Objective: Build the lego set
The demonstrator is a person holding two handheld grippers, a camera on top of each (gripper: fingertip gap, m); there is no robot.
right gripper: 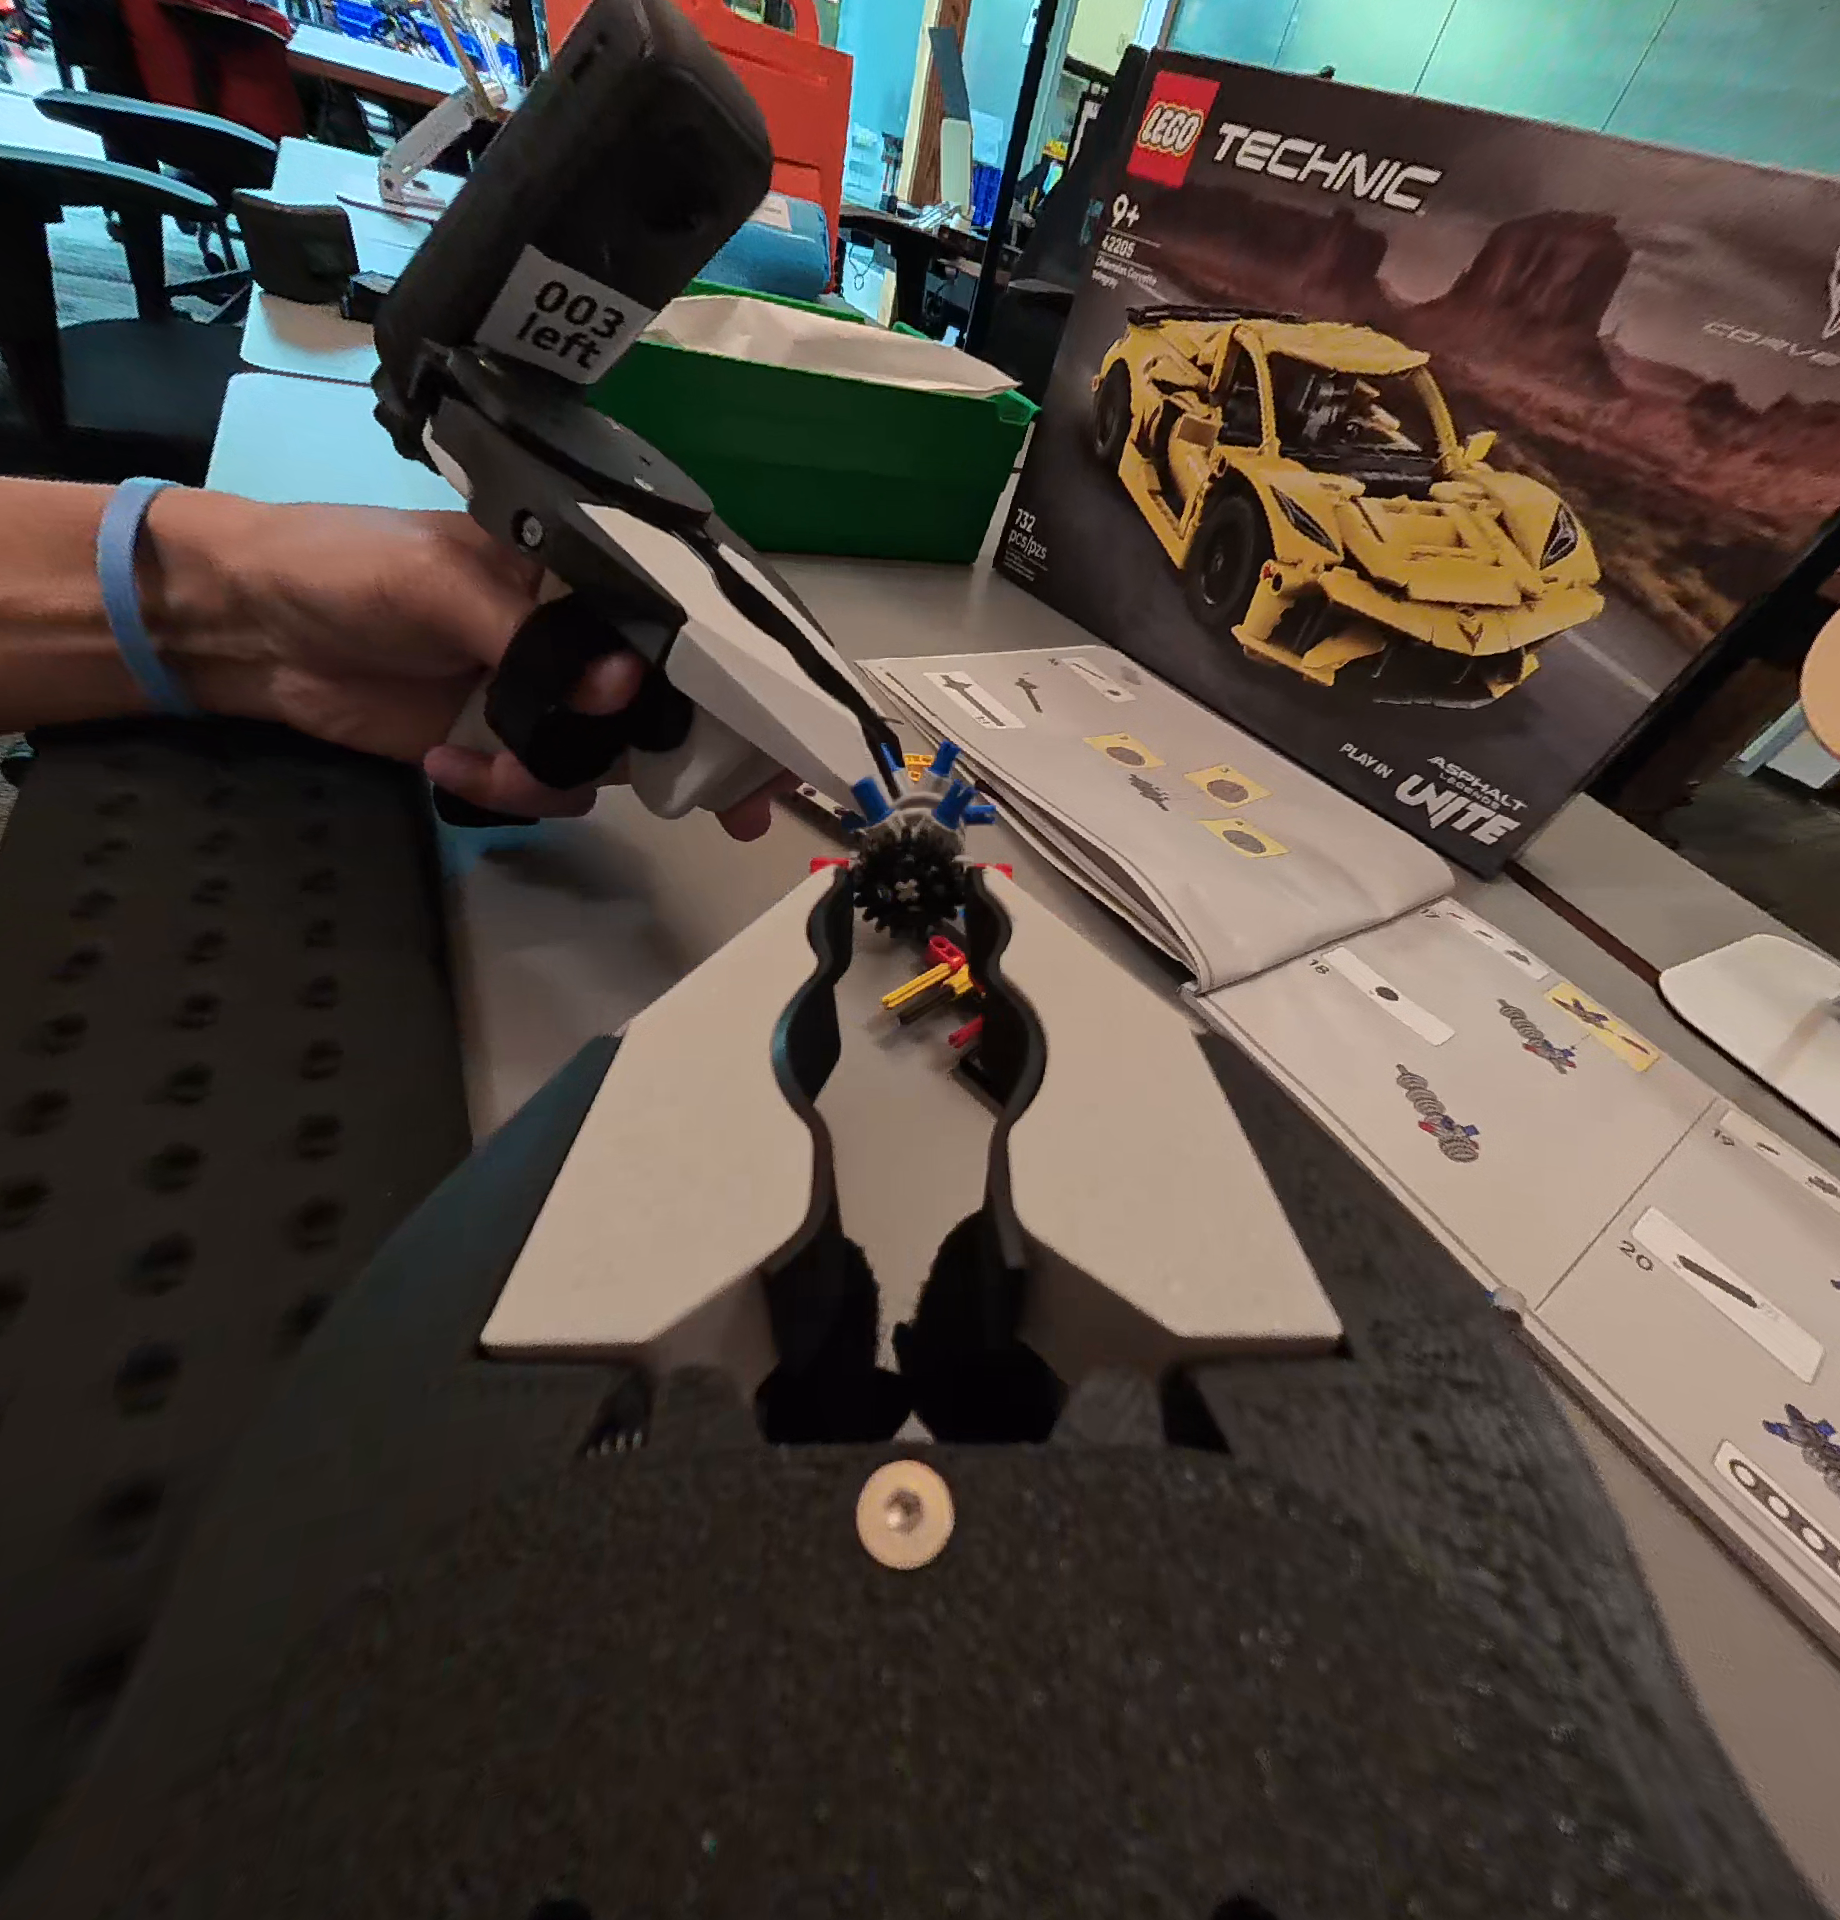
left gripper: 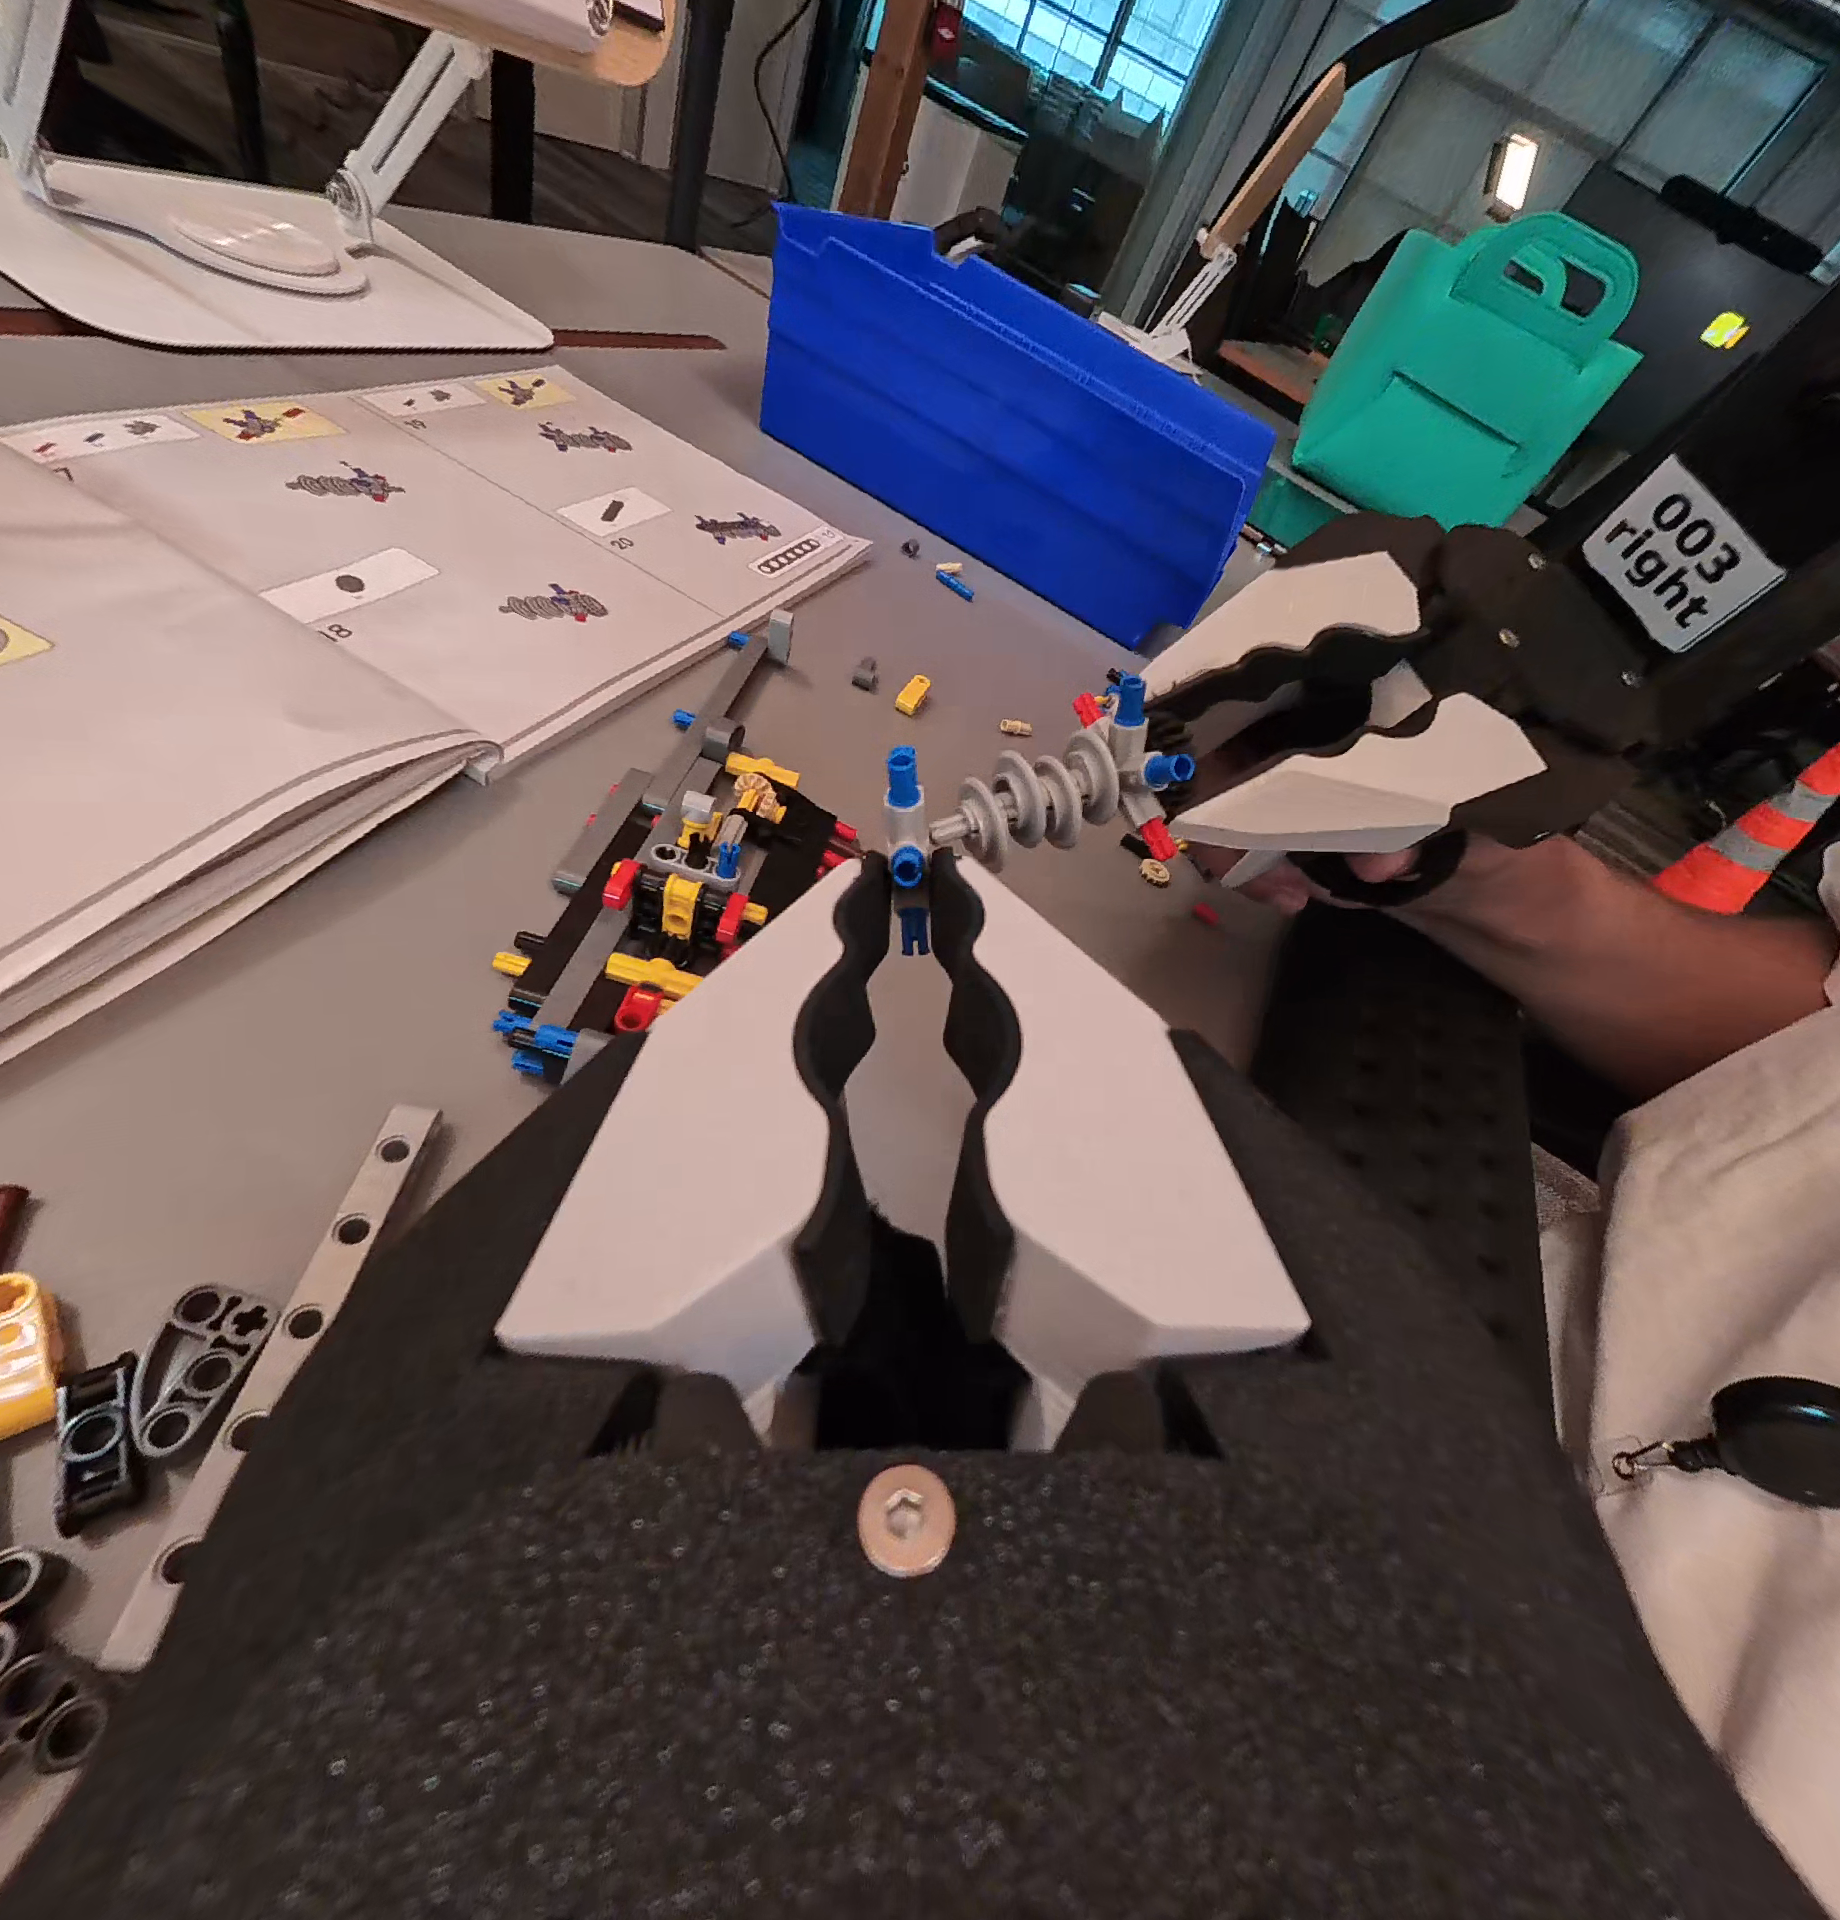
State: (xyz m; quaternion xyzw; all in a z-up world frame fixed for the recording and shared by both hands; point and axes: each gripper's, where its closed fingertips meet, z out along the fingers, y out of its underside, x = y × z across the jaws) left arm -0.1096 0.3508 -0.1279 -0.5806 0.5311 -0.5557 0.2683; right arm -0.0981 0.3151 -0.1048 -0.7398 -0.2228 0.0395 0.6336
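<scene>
A small assembly hangs in the air between both grippers: a grey worm gear (left gripper: 1030,800) on an axle, with grey connectors carrying blue and red pins at each end. My left gripper (left gripper: 905,873) is shut on the near connector (left gripper: 903,816). My right gripper (left gripper: 1155,774) is shut on the far end. In the right wrist view, the right gripper (right gripper: 905,899) clamps the end with the black gear (right gripper: 903,881), and the left gripper (right gripper: 880,774) reaches in from the upper left. A part-built black, yellow and grey chassis (left gripper: 677,894) lies on the table below.
The open instruction booklet (left gripper: 376,582) lies at the left, and a blue bin (left gripper: 999,436) stands behind. Loose parts (left gripper: 64,1403) and a long grey beam (left gripper: 303,1320) lie at the near left. The set's box (right gripper: 1415,416) and a green bin (right gripper: 812,457) stand at the back. The left gripper's tips are roughly 5 cm from the right gripper's.
</scene>
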